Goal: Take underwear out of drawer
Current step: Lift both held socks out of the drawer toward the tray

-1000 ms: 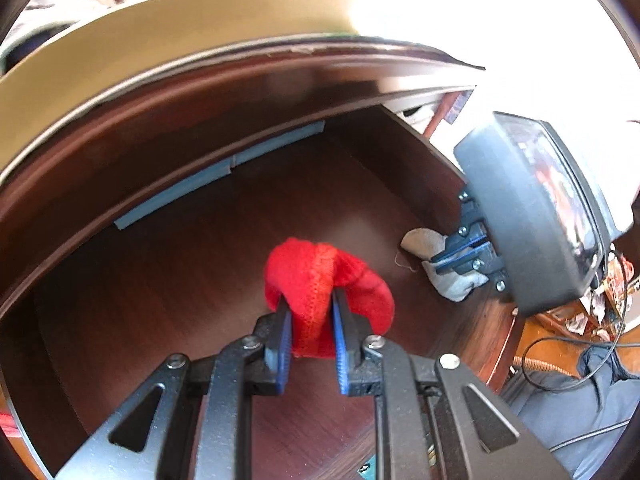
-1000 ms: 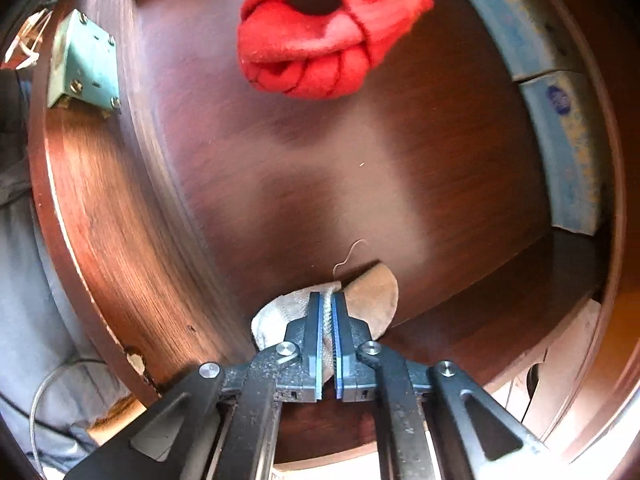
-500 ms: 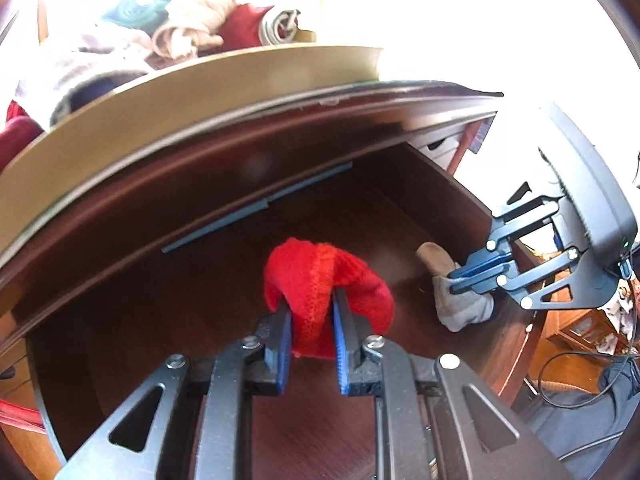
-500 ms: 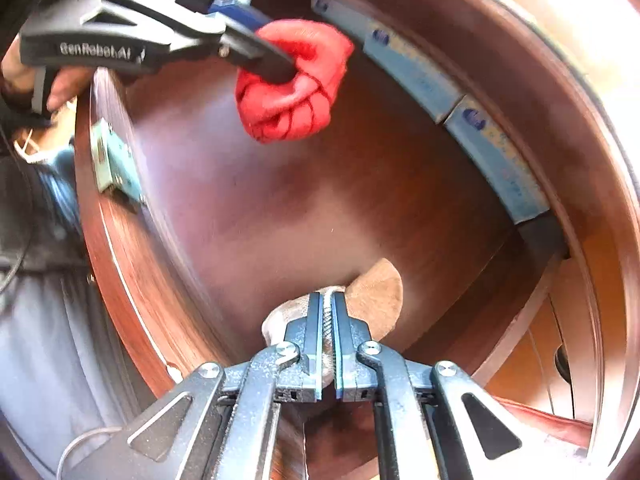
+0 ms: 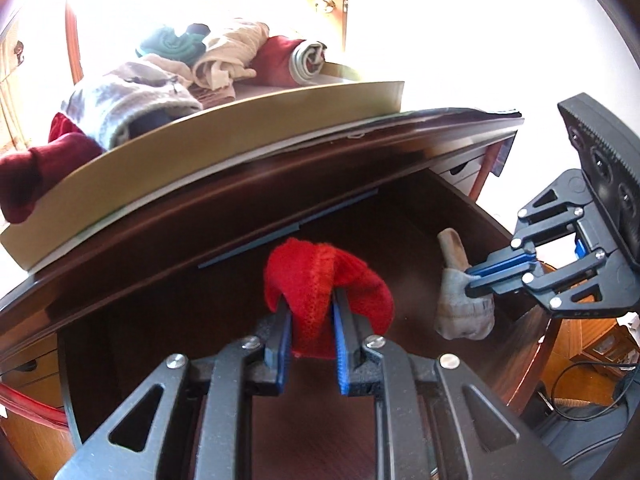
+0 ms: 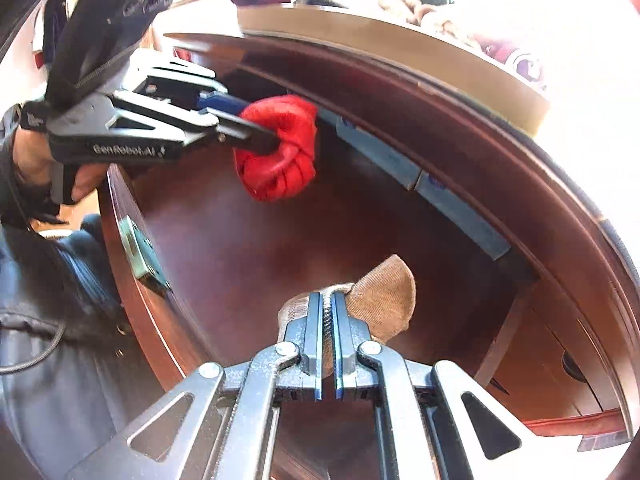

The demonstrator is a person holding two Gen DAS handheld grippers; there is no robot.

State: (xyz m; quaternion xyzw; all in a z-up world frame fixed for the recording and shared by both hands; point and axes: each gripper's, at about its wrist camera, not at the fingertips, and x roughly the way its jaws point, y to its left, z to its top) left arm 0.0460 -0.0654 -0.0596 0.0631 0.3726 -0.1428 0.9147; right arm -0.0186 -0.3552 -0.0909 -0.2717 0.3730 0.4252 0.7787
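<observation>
A red rolled garment (image 5: 320, 284) hangs over the open dark wood drawer (image 5: 168, 312), pinched between the blue pads of my left gripper (image 5: 311, 312), which is shut on it. The same red garment (image 6: 280, 152) and left gripper (image 6: 256, 132) show at upper left in the right wrist view. My right gripper (image 6: 327, 312) is shut on a grey and tan garment (image 6: 384, 300), also lifted above the drawer floor. In the left wrist view that grey garment (image 5: 460, 312) dangles from the right gripper (image 5: 476, 278) at the right.
A tan tray (image 5: 240, 132) on the desktop above the drawer holds several rolled clothes (image 5: 224, 56). Blue strips (image 6: 452, 208) line the drawer's back wall. A metal lock plate (image 6: 140, 252) sits on the drawer front. A person's hand (image 6: 36, 168) holds the left gripper. Cables (image 5: 580, 392) lie on the floor.
Both grippers have risen out of the drawer with their garments and tilted up, so the desktop tray and its clothes have come into view. The grey garment has left the drawer floor.
</observation>
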